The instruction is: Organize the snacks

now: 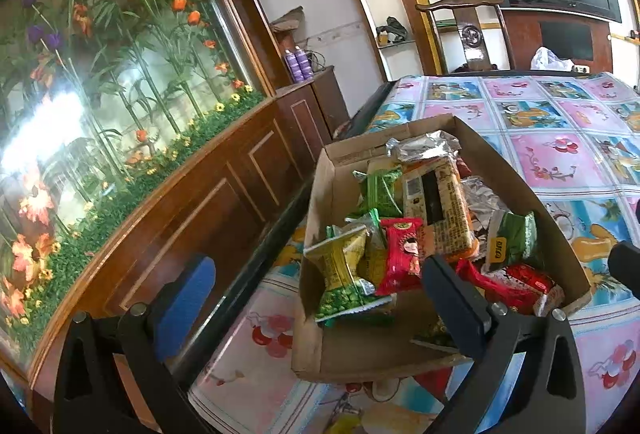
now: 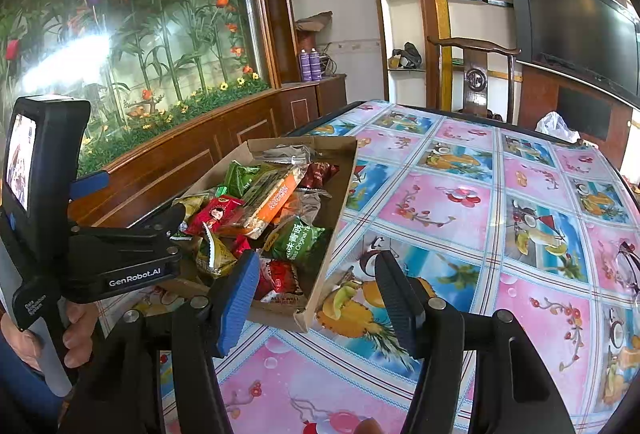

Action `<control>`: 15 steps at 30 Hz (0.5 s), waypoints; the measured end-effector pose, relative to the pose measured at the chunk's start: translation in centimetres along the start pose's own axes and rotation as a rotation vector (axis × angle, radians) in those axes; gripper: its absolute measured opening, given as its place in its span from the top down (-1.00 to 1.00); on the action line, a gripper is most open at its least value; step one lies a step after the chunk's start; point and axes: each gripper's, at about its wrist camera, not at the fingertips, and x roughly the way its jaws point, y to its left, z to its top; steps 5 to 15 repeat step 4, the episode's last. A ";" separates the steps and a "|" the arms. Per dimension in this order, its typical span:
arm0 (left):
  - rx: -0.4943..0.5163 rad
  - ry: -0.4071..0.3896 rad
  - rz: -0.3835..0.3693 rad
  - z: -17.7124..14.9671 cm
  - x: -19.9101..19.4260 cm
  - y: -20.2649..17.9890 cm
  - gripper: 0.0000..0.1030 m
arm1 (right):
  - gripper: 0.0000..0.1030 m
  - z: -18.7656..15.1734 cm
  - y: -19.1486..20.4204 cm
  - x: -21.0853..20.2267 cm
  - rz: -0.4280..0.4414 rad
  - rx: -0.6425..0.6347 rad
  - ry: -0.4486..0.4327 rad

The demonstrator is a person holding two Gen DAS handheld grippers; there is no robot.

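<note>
An open cardboard box (image 1: 320, 202) sits on the table's left side and holds several snack packets. Among them are a green pea packet (image 1: 344, 274), a red packet (image 1: 400, 254), a long orange pack (image 1: 436, 210) and silver foil wrappers (image 1: 424, 144). My left gripper (image 1: 320, 308) is open, its fingers wide apart at the box's near end with nothing pressed between them. My right gripper (image 2: 320, 302) is open over the tablecloth just right of the box (image 2: 340, 202), empty. The right wrist view shows the left gripper (image 2: 132, 198) at the box's left side, held by a hand (image 2: 76, 330).
The table (image 2: 480, 234) wears a pink and blue fruit-print cloth. A wooden chair (image 2: 476, 82) stands at its far side, with a white plastic bag (image 2: 556, 126) and a TV (image 2: 580, 30) beyond. A wooden cabinet with a flower panel (image 1: 180, 202) runs along the left.
</note>
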 end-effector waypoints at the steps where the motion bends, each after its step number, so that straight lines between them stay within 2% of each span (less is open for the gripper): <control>1: 0.000 0.001 -0.006 0.0 0.0 0.1 -1.00 | -0.25 0.0 0.0 0.0 0.000 0.001 0.000; 15: 0.006 -0.010 0.004 -0.1 -0.2 0.0 -1.00 | -0.25 0.0 0.0 0.0 -0.001 0.001 0.000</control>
